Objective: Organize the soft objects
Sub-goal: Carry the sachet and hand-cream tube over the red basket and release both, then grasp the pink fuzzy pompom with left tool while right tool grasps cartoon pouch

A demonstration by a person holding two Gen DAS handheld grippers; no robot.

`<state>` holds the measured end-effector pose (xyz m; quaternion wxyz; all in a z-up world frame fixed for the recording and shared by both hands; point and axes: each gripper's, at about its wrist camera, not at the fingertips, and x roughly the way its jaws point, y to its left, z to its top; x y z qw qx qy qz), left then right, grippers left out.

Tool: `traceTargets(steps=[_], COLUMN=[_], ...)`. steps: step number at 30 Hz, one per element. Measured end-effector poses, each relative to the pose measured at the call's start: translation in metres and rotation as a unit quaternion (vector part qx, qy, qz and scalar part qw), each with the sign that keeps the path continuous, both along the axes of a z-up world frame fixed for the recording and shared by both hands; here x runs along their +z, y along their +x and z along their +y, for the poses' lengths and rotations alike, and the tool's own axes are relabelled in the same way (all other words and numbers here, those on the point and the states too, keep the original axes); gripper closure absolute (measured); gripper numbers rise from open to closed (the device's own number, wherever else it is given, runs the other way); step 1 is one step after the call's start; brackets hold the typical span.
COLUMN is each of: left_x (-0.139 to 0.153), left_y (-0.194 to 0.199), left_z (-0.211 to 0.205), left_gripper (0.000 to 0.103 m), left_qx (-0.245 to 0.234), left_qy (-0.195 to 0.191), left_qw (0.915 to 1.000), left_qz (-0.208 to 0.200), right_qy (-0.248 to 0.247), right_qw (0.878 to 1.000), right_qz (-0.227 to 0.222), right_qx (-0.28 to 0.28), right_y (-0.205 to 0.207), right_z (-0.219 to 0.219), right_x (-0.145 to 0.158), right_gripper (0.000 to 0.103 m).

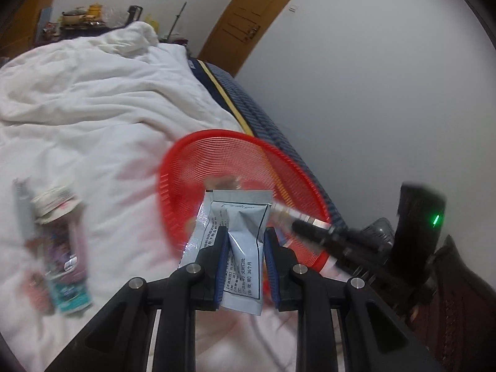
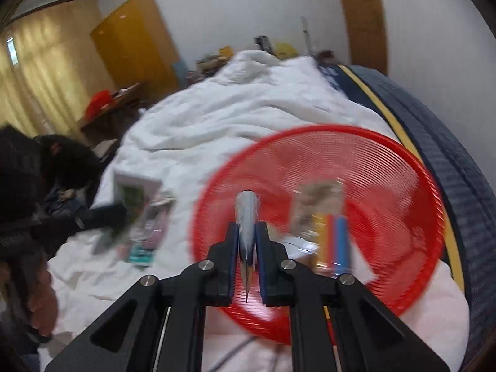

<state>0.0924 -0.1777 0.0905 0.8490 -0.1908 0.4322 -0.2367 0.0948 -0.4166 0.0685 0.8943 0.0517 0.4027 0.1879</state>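
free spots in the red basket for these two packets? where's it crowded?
Red basket: its far and right side, toward the blue mattress edge, is bare. Its near middle is taken by a clear packet with coloured stripes. Left of the basket, loose packets clutter the white duvet; beyond them the duvet is open.

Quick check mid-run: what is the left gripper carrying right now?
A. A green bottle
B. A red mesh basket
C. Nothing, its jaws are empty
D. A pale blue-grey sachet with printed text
D. In the left wrist view the left gripper is shut on the sachet, its blue pads pinching the packet so it creases, with the red mesh basket lying on the white duvet beyond it.
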Motion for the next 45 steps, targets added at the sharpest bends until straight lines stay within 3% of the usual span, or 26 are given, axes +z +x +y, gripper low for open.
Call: traceTargets(steps=[5, 10, 13, 18, 22, 25, 28, 30, 32, 34, 39, 42, 45], left_x=[-0.005, -0.039, -0.057, -0.083, -0.106, -0.109, -0.106, -0.103, -0.096, -0.087, -0.054, -0.033, -0.017], left_y=[0.038, 0.070, 0.080, 0.082, 0.087, 0.087, 0.080, 0.076, 0.072, 0.066, 0.038, 0.019, -0.004], left_z=[-0.048, -0.088, -0.109, -0.118, -0.113, -0.111, -0.111, -0.109, -0.106, -0.101, -0.070, -0.043, -0.001], left_gripper=[0.081, 0.081, 0.081, 0.081, 0.080, 0.078, 0.061, 0.056, 0.035, 0.033, 0.032, 0.023, 0.012], left_qx=[-0.011, -0.019, -0.027, -0.022, -0.014, -0.005, -0.010, -0.012, -0.009, -0.004, 0.015, 0.042, 0.095], left_qy=[0.006, 0.012, 0.030, 0.029, 0.014, 0.017, 0.012, 0.015, 0.016, 0.018, 0.041, 0.067, 0.110], left_qw=[0.9998, 0.9980, 0.9972, 0.9952, 0.9913, 0.9906, 0.9913, 0.9922, 0.9934, 0.9948, 0.9980, 0.9968, 0.9886], left_qz=[0.013, 0.059, 0.064, 0.091, 0.130, 0.136, 0.131, 0.123, 0.113, 0.100, 0.046, 0.006, -0.041], right_qy=[0.012, 0.018, 0.003, -0.017, -0.016, -0.007, -0.006, 0.000, 0.005, 0.011, 0.012, 0.007, -0.006], right_qw=[0.999, 0.997, 0.997, 0.996, 0.995, 0.996, 0.997, 0.997, 0.998, 0.998, 1.000, 1.000, 0.999], right_qz=[0.029, 0.056, 0.061, 0.074, 0.084, 0.084, 0.072, 0.069, 0.064, 0.052, 0.023, 0.002, -0.019], right_qx=[-0.042, -0.050, -0.047, -0.046, -0.042, -0.033, -0.031, -0.030, -0.029, -0.030, -0.007, 0.015, 0.040], right_y=[0.014, 0.027, 0.030, 0.031, 0.030, 0.030, 0.027, 0.026, 0.025, 0.021, 0.010, 0.001, -0.005], right_z=[-0.035, -0.042, -0.036, -0.030, -0.029, -0.028, -0.028, -0.026, -0.026, -0.026, -0.011, 0.015, 0.047], right_x=[-0.028, -0.047, -0.055, -0.068, -0.074, -0.073, -0.068, -0.064, -0.059, -0.052, -0.036, -0.022, -0.011], right_gripper=[0.092, 0.092, 0.092, 0.092, 0.092, 0.091, 0.086, 0.085, 0.075, 0.062, 0.053, 0.043, 0.039])
